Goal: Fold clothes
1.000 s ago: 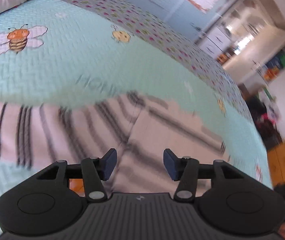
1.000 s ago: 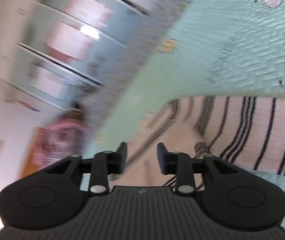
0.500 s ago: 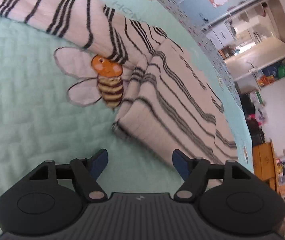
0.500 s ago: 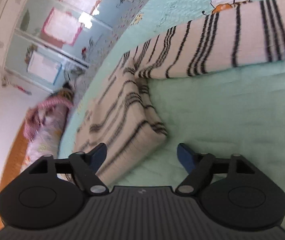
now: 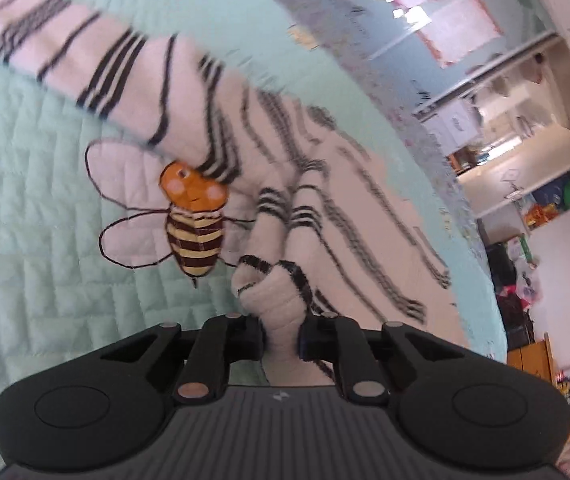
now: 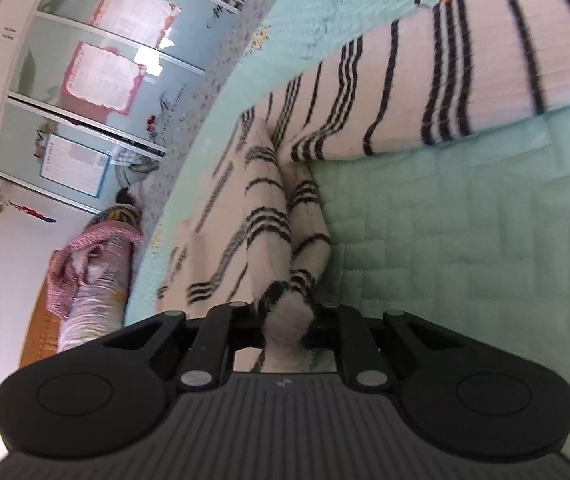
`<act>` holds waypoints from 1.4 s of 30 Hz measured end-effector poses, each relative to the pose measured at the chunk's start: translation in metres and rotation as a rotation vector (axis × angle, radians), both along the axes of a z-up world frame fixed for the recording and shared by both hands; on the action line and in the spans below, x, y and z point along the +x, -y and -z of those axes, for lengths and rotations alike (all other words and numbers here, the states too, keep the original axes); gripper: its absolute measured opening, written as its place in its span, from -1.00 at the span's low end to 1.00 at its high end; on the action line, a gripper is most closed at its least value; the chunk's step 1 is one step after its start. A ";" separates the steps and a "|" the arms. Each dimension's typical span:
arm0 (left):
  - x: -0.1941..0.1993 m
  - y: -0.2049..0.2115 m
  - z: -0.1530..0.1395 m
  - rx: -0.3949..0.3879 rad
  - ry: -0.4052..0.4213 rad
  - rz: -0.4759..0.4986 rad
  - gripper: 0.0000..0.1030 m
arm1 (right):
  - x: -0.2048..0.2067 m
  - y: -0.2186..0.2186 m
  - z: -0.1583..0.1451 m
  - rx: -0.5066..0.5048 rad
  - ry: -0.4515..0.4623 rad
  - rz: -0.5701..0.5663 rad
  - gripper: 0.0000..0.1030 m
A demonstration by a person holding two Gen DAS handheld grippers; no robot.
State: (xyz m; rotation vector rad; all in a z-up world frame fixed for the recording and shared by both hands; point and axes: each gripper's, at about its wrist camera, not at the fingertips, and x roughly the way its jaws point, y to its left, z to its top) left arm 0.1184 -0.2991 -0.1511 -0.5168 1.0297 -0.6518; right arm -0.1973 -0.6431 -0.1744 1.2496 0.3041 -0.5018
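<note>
A cream knitted garment with black stripes (image 5: 345, 208) lies spread on a mint quilted bedspread (image 5: 37, 240), one sleeve stretching to the upper left. My left gripper (image 5: 281, 336) is closing its jaws on a bunched corner of the garment (image 5: 273, 292), and the fabric is pinched between the pads. In the right wrist view the same striped garment (image 6: 465, 80) runs to the upper right. My right gripper (image 6: 287, 328) is closing too, with a folded corner of the knit (image 6: 285, 276) squeezed between its pads.
A sewn bee (image 5: 195, 232) decorates the bedspread beside the garment. The bed's flowered edge (image 5: 425, 120) curves away on the far side. Beyond it stand wardrobe doors (image 6: 97, 80), a rolled pink quilt (image 6: 89, 288) and cluttered shelves (image 5: 525, 160).
Both grippers dropped toward the garment's near corners. Their jaws, wide half a second ago, have closed on bunched fabric, which now rises slightly off the bedspread.
</note>
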 end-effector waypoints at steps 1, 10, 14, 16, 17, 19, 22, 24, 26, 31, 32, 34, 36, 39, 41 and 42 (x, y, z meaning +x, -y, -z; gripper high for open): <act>-0.006 -0.006 -0.005 -0.006 0.008 0.008 -0.74 | -0.006 -0.002 -0.006 -0.011 0.005 -0.001 -0.75; -0.067 -0.073 -0.023 -0.034 -0.020 0.055 -0.76 | -0.083 -0.065 -0.045 -0.031 0.022 -0.042 -0.76; -0.065 -0.077 0.023 0.027 -0.128 0.096 -0.66 | -0.101 -0.085 -0.018 -0.005 -0.061 -0.069 -0.71; -0.063 -0.083 0.036 0.006 -0.150 0.085 -0.63 | -0.106 -0.085 0.002 0.042 -0.104 -0.063 -0.58; -0.063 -0.086 0.033 -0.009 -0.153 0.081 -0.62 | -0.109 -0.084 0.011 0.071 -0.111 -0.054 -0.59; -0.065 -0.089 0.022 -0.009 -0.121 0.097 -0.55 | -0.117 -0.085 0.009 0.088 -0.066 -0.027 -0.37; -0.072 -0.098 0.009 -0.009 -0.081 0.124 -0.51 | -0.132 -0.089 -0.011 0.018 -0.051 -0.007 -0.22; -0.075 -0.105 0.003 -0.014 -0.064 0.118 -0.44 | -0.143 -0.089 -0.022 -0.022 -0.061 0.014 -0.20; -0.080 -0.116 -0.001 -0.008 -0.039 0.100 -0.40 | -0.157 -0.087 -0.029 -0.045 -0.050 0.046 -0.18; -0.081 -0.138 0.001 -0.006 -0.032 0.063 -0.30 | -0.171 -0.083 -0.035 -0.076 -0.051 0.091 -0.12; -0.079 -0.140 0.000 -0.006 -0.033 0.057 -0.30 | -0.171 -0.081 -0.035 -0.074 -0.053 0.099 -0.11; -0.081 -0.146 0.000 -0.003 -0.031 0.051 -0.30 | -0.172 -0.078 -0.033 -0.076 -0.052 0.119 -0.10; -0.083 -0.149 -0.004 -0.004 -0.029 0.053 -0.28 | -0.180 -0.071 -0.032 -0.083 -0.049 0.142 -0.03; -0.082 -0.148 -0.005 0.005 -0.029 0.054 -0.23 | -0.187 -0.054 -0.033 -0.108 -0.060 0.194 0.20; -0.082 -0.147 -0.005 0.010 -0.034 0.051 -0.23 | -0.188 -0.035 -0.029 -0.106 -0.059 0.255 0.22; -0.081 -0.146 -0.005 0.013 -0.035 0.050 -0.23 | -0.190 -0.023 -0.025 -0.082 -0.055 0.298 0.22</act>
